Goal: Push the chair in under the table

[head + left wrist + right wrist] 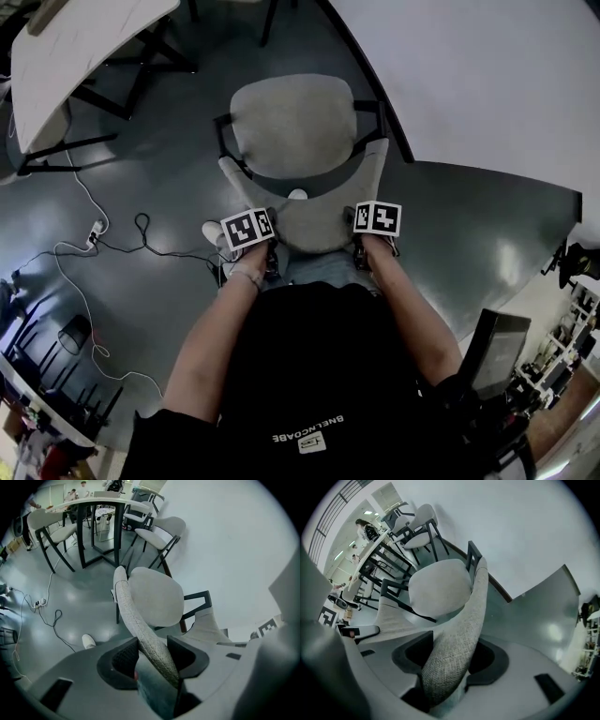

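We look down on a white table point(487, 84) and, just beside its edge, the chair point(295, 127), its seat not yet under the top. We judge the push is about to start. Both grips are set, so the next move calls for driving the chair level toward the table, both sides even. The chair has a pale, rounded, padded seat, a dark frame and a curved woven backrest point(314, 230). The left gripper point(152, 651) and right gripper point(450, 660) each clench that backrest.
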